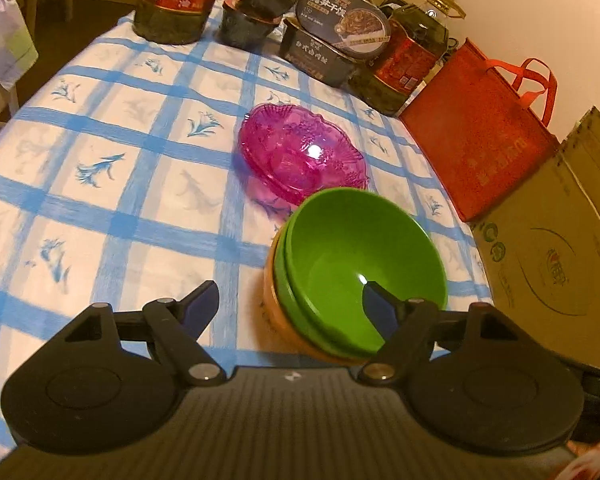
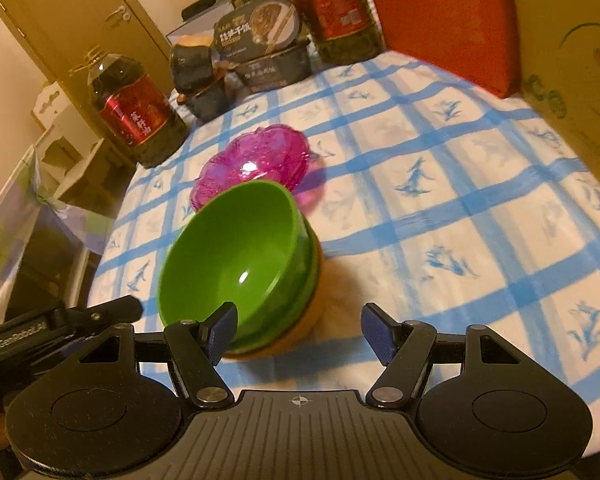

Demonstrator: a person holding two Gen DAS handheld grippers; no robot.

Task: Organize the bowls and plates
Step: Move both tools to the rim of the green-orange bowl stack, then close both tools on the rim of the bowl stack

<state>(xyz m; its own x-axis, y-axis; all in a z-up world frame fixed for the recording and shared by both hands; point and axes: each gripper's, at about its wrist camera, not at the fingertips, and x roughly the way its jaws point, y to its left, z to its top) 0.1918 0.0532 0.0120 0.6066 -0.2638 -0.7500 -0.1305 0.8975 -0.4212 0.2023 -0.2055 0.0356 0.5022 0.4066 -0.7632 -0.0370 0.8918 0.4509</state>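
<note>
A green bowl [image 1: 360, 264] sits nested in a stack with an orange bowl [image 1: 276, 312] under it, on the blue-checked tablecloth [image 1: 120, 184]. Behind the stack lie clear pink plates [image 1: 300, 152]. My left gripper [image 1: 290, 304] is open, its right finger inside the green bowl and its left finger outside. In the right wrist view the green bowl [image 2: 236, 248] stands on the orange bowl [image 2: 292, 340], with the pink plates [image 2: 256, 160] beyond. My right gripper [image 2: 300, 328] is open, its left finger in front of the stack's near rim.
Oil bottles [image 1: 176, 0], dark bowls [image 1: 252, 20] and food boxes [image 1: 340, 36] line the table's far side. A red bag [image 1: 480, 144] and a cardboard box [image 1: 552, 248] stand at the right. The left gripper's body [image 2: 60, 332] shows at the right wrist view's left edge.
</note>
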